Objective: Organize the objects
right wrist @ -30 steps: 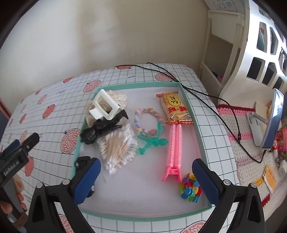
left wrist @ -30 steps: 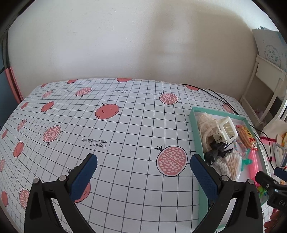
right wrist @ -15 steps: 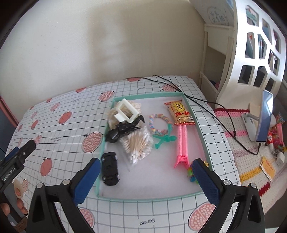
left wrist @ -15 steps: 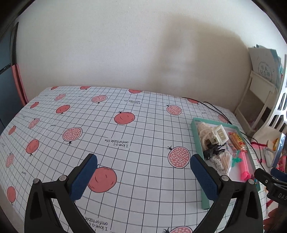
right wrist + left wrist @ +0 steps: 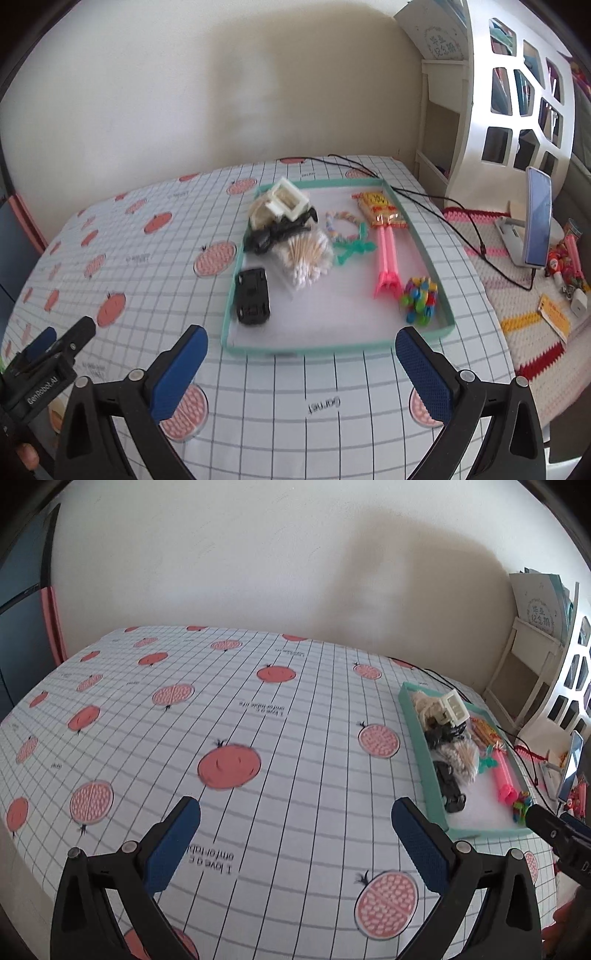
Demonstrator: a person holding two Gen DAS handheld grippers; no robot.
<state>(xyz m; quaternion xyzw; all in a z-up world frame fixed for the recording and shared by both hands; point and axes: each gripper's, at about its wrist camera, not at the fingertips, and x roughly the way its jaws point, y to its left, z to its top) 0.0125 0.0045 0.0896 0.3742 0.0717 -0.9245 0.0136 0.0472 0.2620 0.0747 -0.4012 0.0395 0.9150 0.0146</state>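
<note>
A teal tray (image 5: 421, 254) (image 5: 419, 738) lies on the pomegranate-print tablecloth. In it are a black toy car (image 5: 252, 296) (image 5: 448, 784), a bag of cotton swabs (image 5: 304, 256), a white box (image 5: 290, 202), a black clip (image 5: 277, 230), a bead bracelet (image 5: 341, 227), a snack packet (image 5: 378, 208), a pink clip (image 5: 387, 264) and a colourful toy (image 5: 421, 301). My right gripper (image 5: 301, 363) hangs open in front of the tray's near edge, holding nothing. My left gripper (image 5: 295, 836) is open over bare cloth, left of the tray.
A black cable (image 5: 465, 218) runs from the table's far edge onto a crocheted mat (image 5: 517, 295) at the right, where a phone on a stand (image 5: 535, 221) and small items sit. A white shelf unit (image 5: 517, 92) stands at the far right. A wall backs the table.
Both grippers have pulled back and up from the tray, so it looks smaller. The black toy car, hidden behind the right gripper's left finger at first, now lies in plain view in the tray.
</note>
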